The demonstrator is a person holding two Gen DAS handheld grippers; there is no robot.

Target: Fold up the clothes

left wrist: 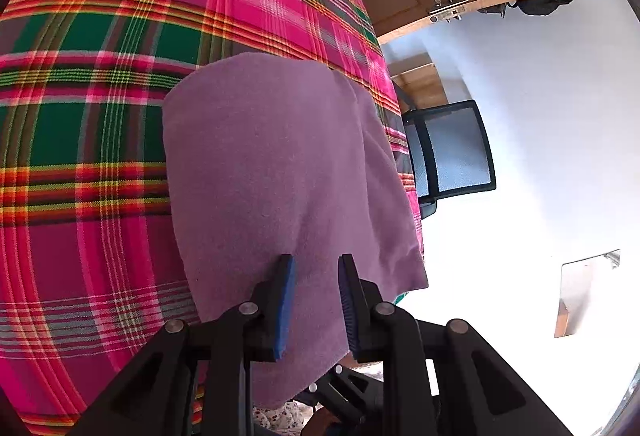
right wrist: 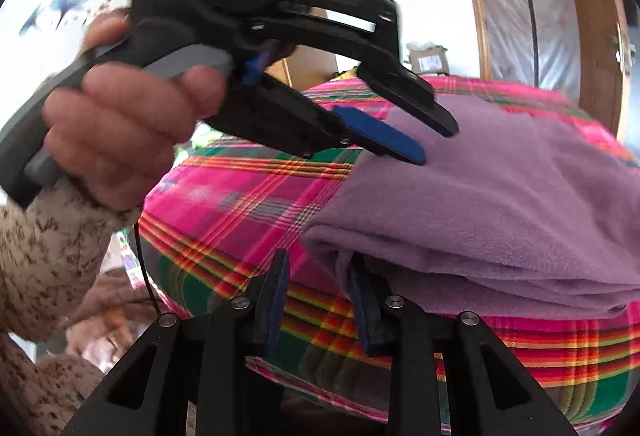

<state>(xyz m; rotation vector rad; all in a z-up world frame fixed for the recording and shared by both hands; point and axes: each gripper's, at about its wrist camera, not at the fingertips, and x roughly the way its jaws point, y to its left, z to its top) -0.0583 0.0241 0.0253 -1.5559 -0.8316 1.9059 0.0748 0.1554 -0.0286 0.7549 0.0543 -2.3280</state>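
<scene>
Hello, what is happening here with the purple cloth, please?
A person is folding a purple cloth on a bed covered with a pink and green plaid sheet. The cloth already lies in layers. The left tongs rest open over its top, held by a hand. The right tongs stand open at the folded edge.

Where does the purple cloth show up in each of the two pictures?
Left wrist view: purple cloth in the centre, reaching down between the tool's fingers.
Right wrist view: cloth at right, folded in layers.
Shared landmark: the pink-green plaid cover under it.
</scene>
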